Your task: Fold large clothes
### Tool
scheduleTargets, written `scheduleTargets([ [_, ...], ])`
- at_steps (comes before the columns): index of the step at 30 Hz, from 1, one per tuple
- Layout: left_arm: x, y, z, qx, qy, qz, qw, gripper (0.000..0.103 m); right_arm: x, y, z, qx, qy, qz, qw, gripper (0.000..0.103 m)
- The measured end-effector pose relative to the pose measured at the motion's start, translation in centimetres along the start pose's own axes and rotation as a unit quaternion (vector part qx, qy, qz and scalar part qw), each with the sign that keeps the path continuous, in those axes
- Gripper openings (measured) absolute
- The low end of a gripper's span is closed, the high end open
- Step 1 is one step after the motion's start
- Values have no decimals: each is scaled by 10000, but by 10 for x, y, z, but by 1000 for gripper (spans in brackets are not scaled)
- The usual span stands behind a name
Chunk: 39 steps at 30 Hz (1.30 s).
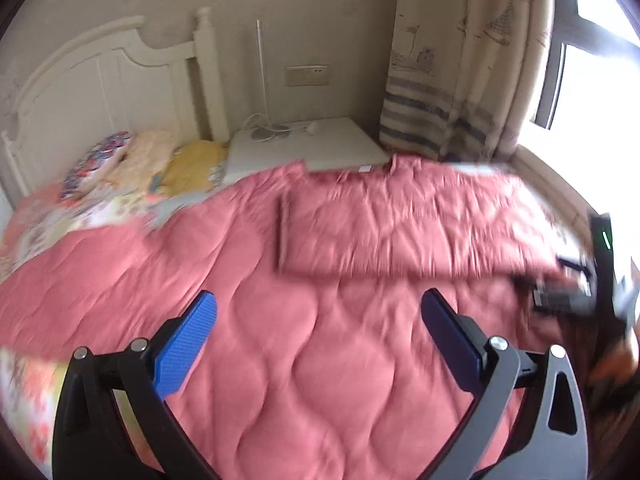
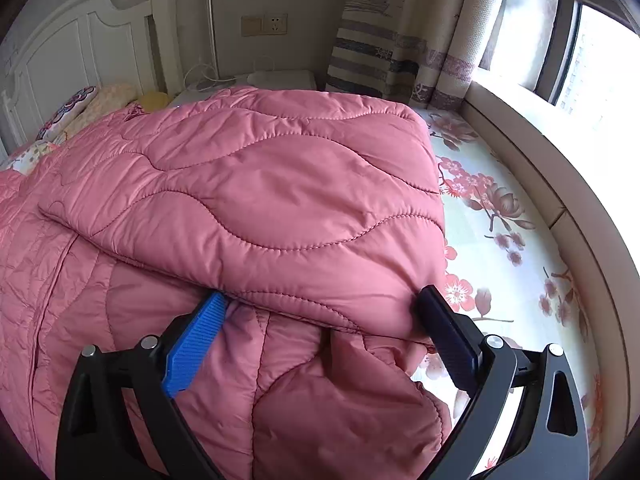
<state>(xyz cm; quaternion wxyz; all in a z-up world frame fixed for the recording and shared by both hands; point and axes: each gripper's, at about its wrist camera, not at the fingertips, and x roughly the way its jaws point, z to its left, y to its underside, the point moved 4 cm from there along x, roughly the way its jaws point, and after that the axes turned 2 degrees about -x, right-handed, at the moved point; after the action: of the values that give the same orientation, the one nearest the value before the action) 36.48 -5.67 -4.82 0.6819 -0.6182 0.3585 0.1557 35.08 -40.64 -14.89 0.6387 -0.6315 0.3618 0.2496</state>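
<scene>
While the pink quilted coat (image 2: 248, 184) lies folded across the bed's (image 2: 516, 248) window-side edge and both the left gripper (image 1: 318, 332) and right gripper (image 2: 320, 328) gape empty, the puffy top flap may spring back open.

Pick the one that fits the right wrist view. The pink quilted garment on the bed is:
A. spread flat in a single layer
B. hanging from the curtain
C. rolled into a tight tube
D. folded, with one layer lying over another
D: the pink quilted garment has an upper layer whose edge lies across a lower layer, on the floral bedsheet, and the right gripper stands open in front of that edge.
</scene>
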Motion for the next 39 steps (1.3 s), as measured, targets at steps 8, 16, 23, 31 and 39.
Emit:
scheduleTargets([
  [8,134,-18,37,-1559,186,998,9825,71,4,-4,-10,73,94,-140,9998,94],
  [16,99,3,26,-1195,286,710,9899,9,-38,4,-65,1644,-603,-1394,9746,94],
  [23,49,51,38,-1516,611,640,9845,9,-36,15,-109,2802,-507,-1428,9479,94],
  [31,14,42,28,-1127,76,-387,9928,77,-41,6,-90,2254,-403,-1521,9615,93],
  [39,74,48,-15,-153,167,461,9987,78,-50,-22,-33,964,-302,-1285,9865,58],
])
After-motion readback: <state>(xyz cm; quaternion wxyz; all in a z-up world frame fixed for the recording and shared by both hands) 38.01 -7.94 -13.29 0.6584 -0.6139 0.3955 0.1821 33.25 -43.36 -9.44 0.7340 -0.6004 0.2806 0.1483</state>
